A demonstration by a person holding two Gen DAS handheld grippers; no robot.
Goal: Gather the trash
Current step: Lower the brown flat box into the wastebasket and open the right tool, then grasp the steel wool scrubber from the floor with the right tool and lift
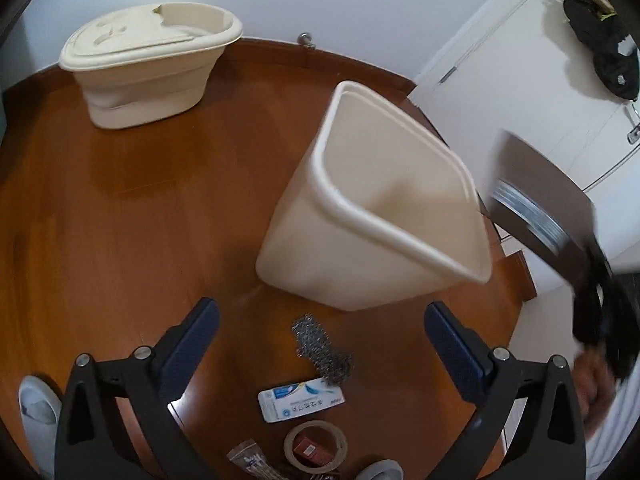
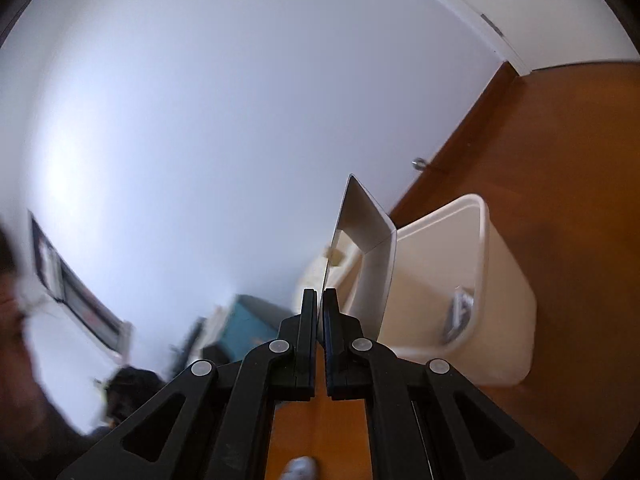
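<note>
A: Note: right gripper (image 2: 319, 300) is clamped on the edge of a folded card carton (image 2: 370, 256), held up near the cream bin (image 2: 480, 280), just short of its mouth. Looks light and stiff; the thin edge pinch could let it swing.

B: Left gripper (image 1: 320, 344)?

A: Fingers spread wide, holding nothing, hovering over the floor litter. Metal scrubber mesh (image 1: 324, 350) lies in front of the bin (image 1: 372, 220) (limp, probably snags; pinch its bunched end). Tissue packet (image 1: 301, 398) just beside it: soft, slick film, take it across the short width.

B: Tape roll (image 1: 316, 446)?

A: Rigid ring with a small red box (image 1: 310, 449) inside; grip one wall of it. Crumpled wrapper (image 1: 250, 460) partly cut off.
</note>
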